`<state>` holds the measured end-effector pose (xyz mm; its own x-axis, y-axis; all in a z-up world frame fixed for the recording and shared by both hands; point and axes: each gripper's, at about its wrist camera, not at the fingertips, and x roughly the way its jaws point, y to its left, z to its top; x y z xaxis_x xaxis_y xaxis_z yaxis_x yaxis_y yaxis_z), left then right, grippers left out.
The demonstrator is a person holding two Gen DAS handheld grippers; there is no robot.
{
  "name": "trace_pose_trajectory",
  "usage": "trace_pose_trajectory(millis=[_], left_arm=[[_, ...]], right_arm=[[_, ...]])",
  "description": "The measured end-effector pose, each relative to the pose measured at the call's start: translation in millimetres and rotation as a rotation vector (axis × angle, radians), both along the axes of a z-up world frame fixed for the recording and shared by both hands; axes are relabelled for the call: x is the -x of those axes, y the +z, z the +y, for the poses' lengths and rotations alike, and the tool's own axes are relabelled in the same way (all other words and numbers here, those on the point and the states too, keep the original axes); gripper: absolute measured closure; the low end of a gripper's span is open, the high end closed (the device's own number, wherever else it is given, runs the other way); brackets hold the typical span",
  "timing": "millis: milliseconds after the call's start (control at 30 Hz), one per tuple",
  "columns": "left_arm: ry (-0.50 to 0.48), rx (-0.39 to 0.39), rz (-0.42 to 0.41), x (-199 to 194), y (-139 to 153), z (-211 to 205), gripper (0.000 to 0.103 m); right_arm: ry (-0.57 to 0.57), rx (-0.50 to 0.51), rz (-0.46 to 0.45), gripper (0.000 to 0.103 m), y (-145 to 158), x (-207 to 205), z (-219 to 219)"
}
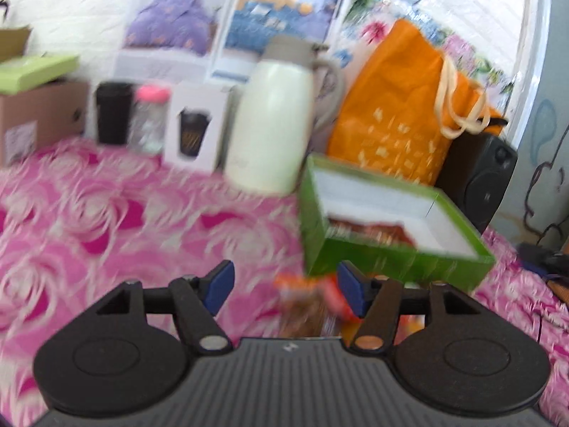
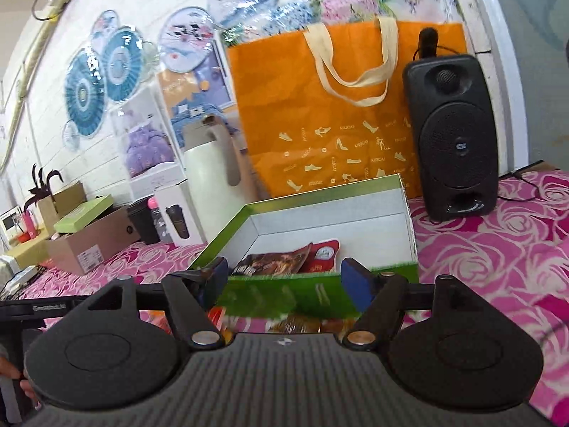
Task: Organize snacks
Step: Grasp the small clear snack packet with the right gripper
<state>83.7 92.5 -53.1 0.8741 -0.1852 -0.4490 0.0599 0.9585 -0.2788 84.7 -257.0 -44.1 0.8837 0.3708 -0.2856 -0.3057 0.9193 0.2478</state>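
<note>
A green box (image 1: pixel 391 261) with a white inside stands open on the pink rose cloth, and a reddish-brown snack packet (image 1: pixel 370 231) lies in it. My left gripper (image 1: pixel 284 286) is open just in front of the box's near left corner. A blurred orange and brown snack packet (image 1: pixel 306 306) lies on the cloth under the gap, untouched by the pads. My right gripper (image 2: pixel 284 281) is open wide at the near wall of the green box (image 2: pixel 320 295). Inside lie a dark brown packet (image 2: pixel 277 263) and a red packet (image 2: pixel 323 256). More packets (image 2: pixel 295 323) lie below the fingers.
Behind the box stand a white thermos jug (image 1: pixel 270 124), an orange shopping bag (image 1: pixel 391 114) and a black speaker (image 2: pixel 455 142). Further left are a white carton (image 1: pixel 195 131), a black cup (image 1: pixel 113 114), a pink-lidded jar (image 1: pixel 149 121) and a cardboard box (image 1: pixel 39 117).
</note>
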Motion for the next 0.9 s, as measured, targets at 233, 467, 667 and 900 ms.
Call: trace_pose_trajectory(millis=[233,467,667,900], left_arm=[[-0.059,-0.011,0.085,20,-24,-13,0.041],[-0.252,0.01,0.091,42,-24,-57,0.041],[-0.353,0.028,0.158,41,-36,-90,0.041],[-0.386,0.111,0.19,35,-48,-92,0.041]], right_arm=[[0.032,0.016,0.049,0.0,-31,53,10],[0.025,0.065,0.111,0.026,-42,64,5],[0.089,-0.074,0.215,0.026,-51,50,5],[0.181,-0.184,0.346,0.034,-58,20,22]])
